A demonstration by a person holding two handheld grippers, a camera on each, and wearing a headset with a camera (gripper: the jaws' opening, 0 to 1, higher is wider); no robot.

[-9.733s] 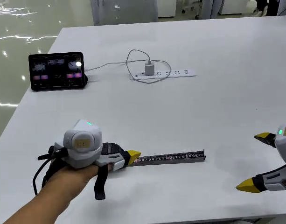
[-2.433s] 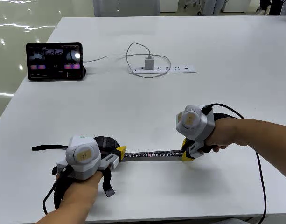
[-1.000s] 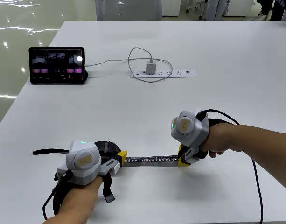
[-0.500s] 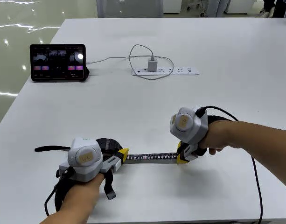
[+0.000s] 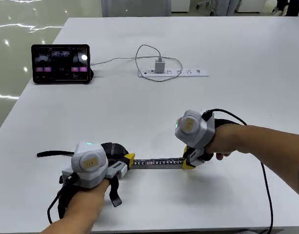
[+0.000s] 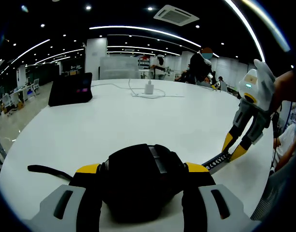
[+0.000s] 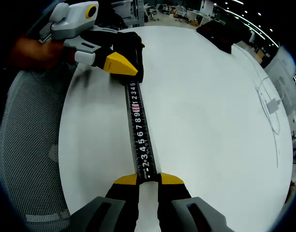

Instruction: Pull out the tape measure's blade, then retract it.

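The tape measure [image 5: 113, 148] lies on its side near the front edge of the white table [image 5: 237, 78], its black case clamped between the jaws of the left gripper [image 6: 143, 168]. Its blade [image 7: 139, 130] runs out flat along the tabletop, numbers up, to the right gripper [image 7: 148, 179], whose yellow-tipped jaws are pinched together on the blade's free end. Judging by this, the pull-out is at least partly done: a short stretch of blade is exposed between the two grippers. The retraction is not finished, since the blade is not back inside the case. Well apart, toward the far side, stand a tablet [image 5: 60, 64] and a power strip [image 5: 174, 73].
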